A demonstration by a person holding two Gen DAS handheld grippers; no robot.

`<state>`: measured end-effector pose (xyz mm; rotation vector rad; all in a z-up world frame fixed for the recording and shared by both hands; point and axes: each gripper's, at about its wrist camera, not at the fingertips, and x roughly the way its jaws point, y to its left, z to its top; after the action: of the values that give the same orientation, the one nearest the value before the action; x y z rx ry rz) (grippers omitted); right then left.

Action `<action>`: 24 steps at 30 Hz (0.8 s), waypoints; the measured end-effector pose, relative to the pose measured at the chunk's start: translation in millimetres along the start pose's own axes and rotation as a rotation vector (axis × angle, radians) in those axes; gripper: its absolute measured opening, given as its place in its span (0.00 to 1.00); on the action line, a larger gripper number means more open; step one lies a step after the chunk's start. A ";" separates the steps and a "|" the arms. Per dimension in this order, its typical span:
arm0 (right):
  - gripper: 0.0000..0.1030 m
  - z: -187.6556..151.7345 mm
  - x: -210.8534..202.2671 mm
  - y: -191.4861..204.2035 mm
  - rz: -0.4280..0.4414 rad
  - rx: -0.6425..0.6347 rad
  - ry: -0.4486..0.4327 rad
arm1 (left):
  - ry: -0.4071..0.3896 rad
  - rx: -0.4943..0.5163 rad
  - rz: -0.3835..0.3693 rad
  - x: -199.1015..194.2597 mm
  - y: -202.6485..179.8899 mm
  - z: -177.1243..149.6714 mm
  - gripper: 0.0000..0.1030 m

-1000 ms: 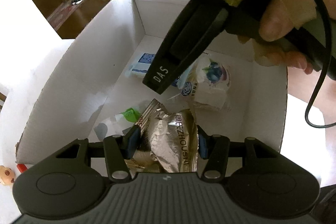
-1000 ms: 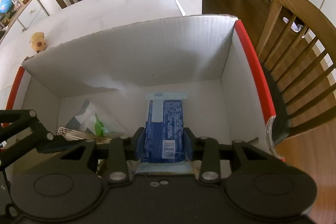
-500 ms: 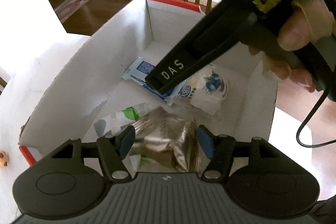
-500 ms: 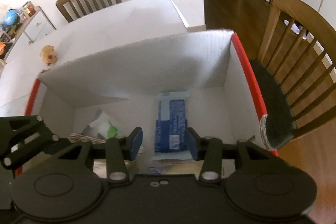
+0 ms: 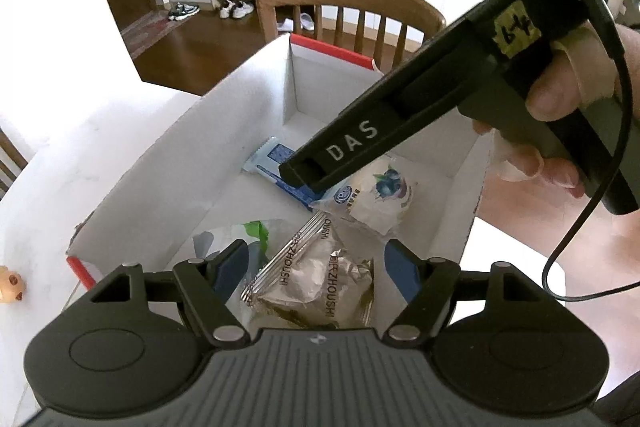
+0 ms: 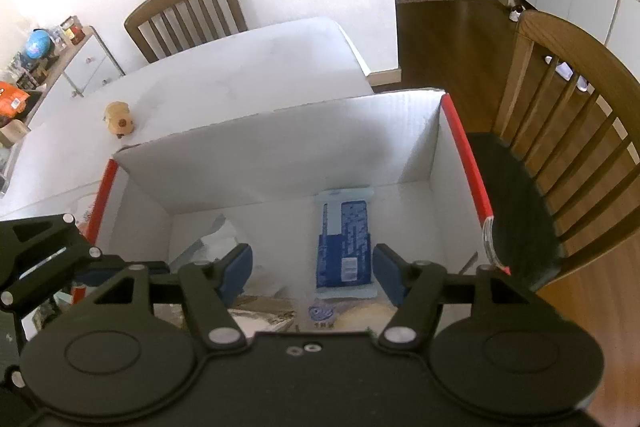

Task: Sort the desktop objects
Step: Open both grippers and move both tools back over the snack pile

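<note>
A white cardboard box with red edges (image 5: 168, 163) (image 6: 280, 155) stands on the table. In it lie a silver snack packet (image 5: 316, 283), a blue packet (image 5: 276, 157) (image 6: 344, 243), a white blueberry-print packet (image 5: 380, 195) and a white-green wrapper (image 5: 236, 235). My left gripper (image 5: 318, 269) is open above the silver packet, holding nothing. My right gripper (image 6: 312, 267) is open above the blue packet, holding nothing. Its black body (image 5: 420, 107) shows in the left wrist view, held by a hand.
A small tan toy (image 6: 119, 119) (image 5: 10, 283) sits on the white table (image 6: 240, 67) beside the box. Wooden chairs stand at the box's far side (image 5: 348, 7) (image 6: 580, 131) and across the table (image 6: 188, 11). A cable (image 5: 580, 259) hangs from the right gripper.
Both grippers opened and rose out of the box. The silver packet dropped from the left gripper and the blue packet from the right; both now lie on the box floor.
</note>
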<state>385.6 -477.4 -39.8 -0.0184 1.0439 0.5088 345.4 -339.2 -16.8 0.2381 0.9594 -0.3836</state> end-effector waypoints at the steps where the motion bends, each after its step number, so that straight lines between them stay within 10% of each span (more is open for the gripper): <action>1: 0.68 -0.9 -2.8 1.4 0.003 0.000 -0.005 | -0.003 -0.011 0.000 -1.1 2.5 -1.5 0.72; 24: 0.97 -45.2 -65.0 59.0 -0.008 0.109 -0.154 | -0.160 -0.174 -0.055 -87.2 36.5 -69.2 0.84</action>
<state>298.4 -462.2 3.9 0.1117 0.9195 0.4383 264.1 -262.5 18.2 0.0226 0.8377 -0.3618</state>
